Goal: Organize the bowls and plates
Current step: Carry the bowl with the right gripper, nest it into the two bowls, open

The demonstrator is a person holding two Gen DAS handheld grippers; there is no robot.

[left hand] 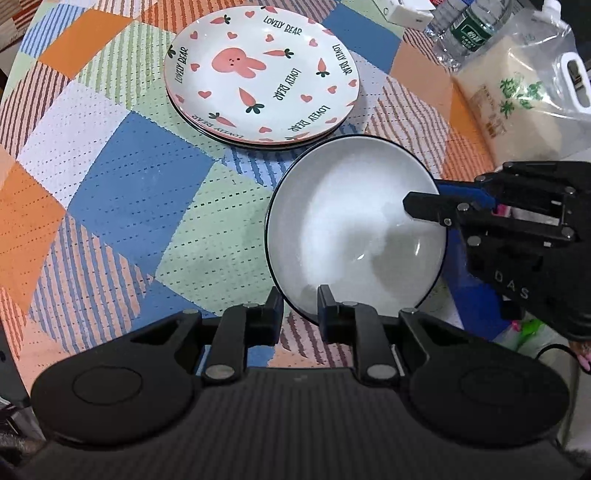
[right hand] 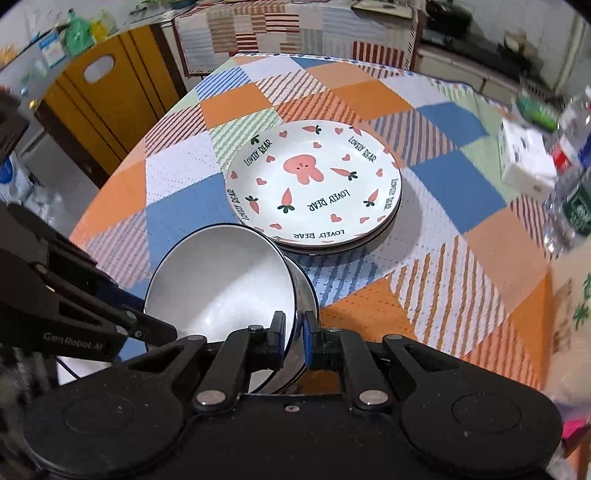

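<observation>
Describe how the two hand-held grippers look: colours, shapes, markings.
Both are matte black. The left hand-held gripper has linkage arms with silver pivot pins, round discs on its body, and "GenRobot.AI" lettering. The right hand-held gripper matches, with blue finger pads and "DAS" lettering.

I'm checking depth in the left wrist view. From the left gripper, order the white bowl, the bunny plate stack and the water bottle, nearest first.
1. White bowl: rim between the left gripper jaws.
2. Bunny plate stack: mid-table, ahead.
3. Water bottle: far right edge.
</observation>
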